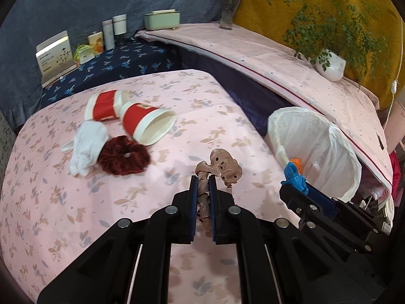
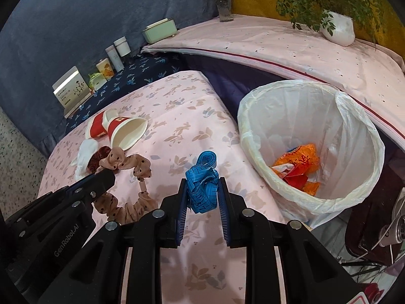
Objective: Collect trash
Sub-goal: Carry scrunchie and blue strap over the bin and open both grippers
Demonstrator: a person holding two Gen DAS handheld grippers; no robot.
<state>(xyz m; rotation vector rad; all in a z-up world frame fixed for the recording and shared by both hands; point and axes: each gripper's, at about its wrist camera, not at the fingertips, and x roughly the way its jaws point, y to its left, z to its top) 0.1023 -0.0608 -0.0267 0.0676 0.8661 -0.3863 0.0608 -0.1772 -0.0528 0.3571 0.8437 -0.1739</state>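
The left gripper [image 1: 203, 181] has its jaws squeezed shut on a tan dotted scrunchie [image 1: 219, 166]. The scrunchie pokes out past the jaw tips and hangs over the pink flowery table cover [image 1: 76, 215].

Far to the left of those jaws, and ahead of them, lies a white glove [image 1: 86, 147]. Just beside it, touching it, is a dark red scrunchie [image 1: 124, 155]. Behind these two lie two red and white paper cups [image 1: 144, 124] on their sides, one right next to the other. The nearer cup has its open mouth facing the jaws.

To the right of the left jaws is the right gripper [image 2: 202, 181]. Its jaws are closed on a bunched-up blue measuring tape [image 2: 203, 182]. A loop of the tape sticks up past the jaw tips.

To the right of the right jaws, and a little ahead, stands the trash bin [image 2: 354, 136] with a white bag in it. It sits just off the edge of the table. Down in the bin lie orange and red wrappers [image 2: 300, 167].

Far ahead of both jaws, a pale green box [image 2: 159, 31], a glass vase with pink flowers [image 2: 224, 0] and a white pot with a green plant [image 2: 339, 27] stand at the back.
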